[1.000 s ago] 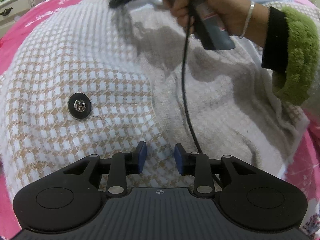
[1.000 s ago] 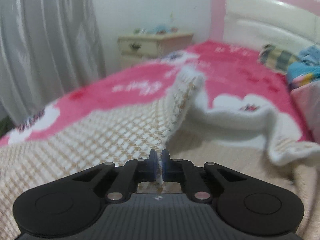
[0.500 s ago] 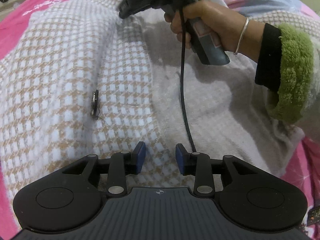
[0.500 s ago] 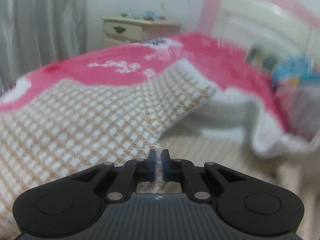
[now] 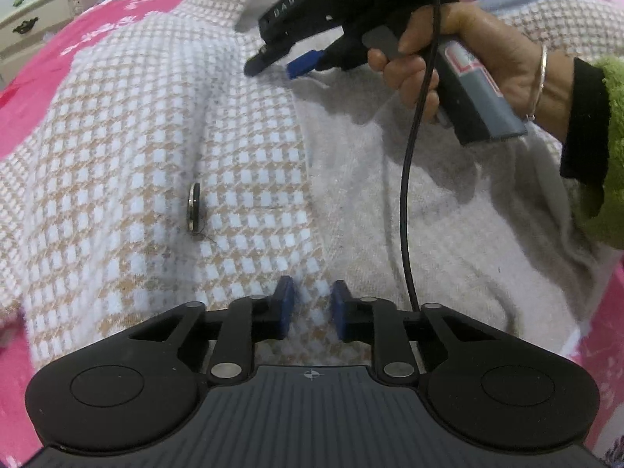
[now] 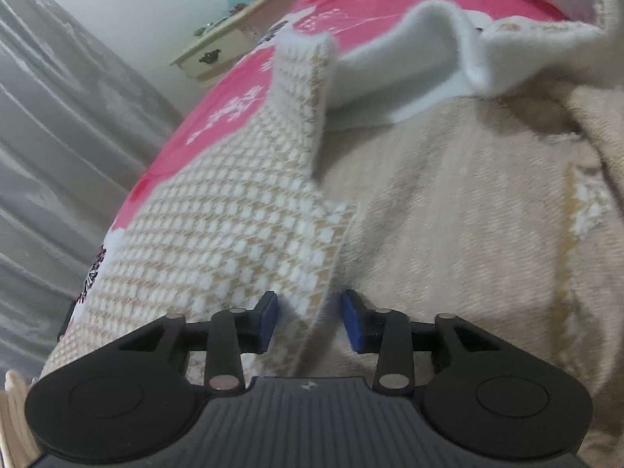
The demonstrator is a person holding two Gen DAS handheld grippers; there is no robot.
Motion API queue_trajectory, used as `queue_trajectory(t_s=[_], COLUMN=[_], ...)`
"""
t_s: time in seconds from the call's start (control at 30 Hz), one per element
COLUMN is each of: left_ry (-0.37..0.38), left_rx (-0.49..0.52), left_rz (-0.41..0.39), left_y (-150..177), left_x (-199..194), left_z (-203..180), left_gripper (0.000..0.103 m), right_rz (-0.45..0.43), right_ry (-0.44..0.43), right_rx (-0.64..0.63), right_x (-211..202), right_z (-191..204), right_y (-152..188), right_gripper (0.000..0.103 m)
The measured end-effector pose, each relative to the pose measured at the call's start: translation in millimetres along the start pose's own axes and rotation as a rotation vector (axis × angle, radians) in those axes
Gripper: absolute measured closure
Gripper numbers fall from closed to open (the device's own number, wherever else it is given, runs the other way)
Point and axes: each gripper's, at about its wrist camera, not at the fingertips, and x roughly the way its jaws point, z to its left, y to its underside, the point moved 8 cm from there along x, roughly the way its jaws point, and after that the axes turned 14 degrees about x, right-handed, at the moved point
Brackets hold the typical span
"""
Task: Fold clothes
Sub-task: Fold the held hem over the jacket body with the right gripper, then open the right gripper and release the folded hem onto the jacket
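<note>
A beige-and-white checked knit cardigan [image 5: 128, 179] lies spread on a pink bed, its plain lining [image 5: 448, 202] turned up on the right. A dark button [image 5: 194, 206] stands on edge on its front panel. My left gripper [image 5: 311, 310] is open just above the front panel's lower edge. In the left wrist view a hand holds the right gripper [image 5: 279, 63] over the upper front edge. My right gripper [image 6: 310, 321] is open, and the checked front edge [image 6: 312, 273] lies between its pads [image 6: 269, 314]. The white collar [image 6: 421, 62] curls up beyond.
The pink flowered bedspread [image 5: 35, 89] surrounds the cardigan. A cream nightstand [image 6: 230, 45] stands past the bed's far side, with a grey curtain [image 6: 50, 148] to the left. A black cable [image 5: 407, 179] hangs from the right gripper across the lining.
My right gripper has opened and let go of the cardigan's front edge, which now lies flat. It has dropped lower over the garment. The button has turned on edge.
</note>
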Motion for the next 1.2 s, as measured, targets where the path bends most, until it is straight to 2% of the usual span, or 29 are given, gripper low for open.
queue_trajectory(t_s=[0.07, 0.17, 0.33, 0.43, 0.53, 0.67, 0.8, 0.87, 0.97, 1.0, 1.07, 1.13, 1.2], left_ry=[0.007, 0.049, 0.132, 0.206, 0.257, 0.36, 0.408, 0.415, 0.412, 0.413, 0.417, 0.424, 0.425], left_rx=[-0.022, -0.077, -0.161, -0.199, -0.253, -0.401, -0.408, -0.395, -0.368, -0.367, -0.366, -0.37, -0.356], left_rz=[-0.009, -0.035, -0.094, -0.138, -0.131, -0.153, -0.222, -0.23, -0.217, -0.214, -0.209, -0.212, -0.208], left_y=[-2, -6, -14, -18, -15, -12, -11, -14, -15, -16, -17, -21, -20], left_x=[0, -14, -41, -54, -54, -60, -78, -79, -66, -63, -57, -52, -54], left_z=[1, 8, 18, 19, 26, 38, 41, 40, 34, 32, 29, 29, 26], left_gripper=[0.089, 0.092, 0.093, 0.093, 0.093, 0.093, 0.095, 0.095, 0.095, 0.095, 0.095, 0.096, 0.095], right_rz=[-0.004, -0.059, -0.191, -0.201, -0.144, -0.114, -0.149, -0.208, -0.29, -0.282, -0.202, -0.144, -0.168], right_ry=[-0.001, 0.027, 0.075, 0.12, 0.154, 0.135, 0.085, 0.042, 0.028, 0.029, 0.042, 0.116, 0.141], right_rx=[-0.019, -0.1, -0.27, -0.334, -0.315, -0.205, -0.17, -0.17, -0.172, -0.165, -0.151, -0.135, -0.17], right_x=[0, -12, -49, -56, -40, -32, -46, -54, -56, -51, -30, -13, -15], right_z=[4, 16, 46, 50, 39, 29, 28, 30, 32, 31, 26, 15, 18], right_y=[2, 5, 8, 9, 10, 11, 10, 2, -14, -18, -24, -26, -24], right_gripper=[0.088, 0.094, 0.094, 0.094, 0.093, 0.089, 0.087, 0.067, 0.062, 0.061, 0.056, 0.057, 0.078])
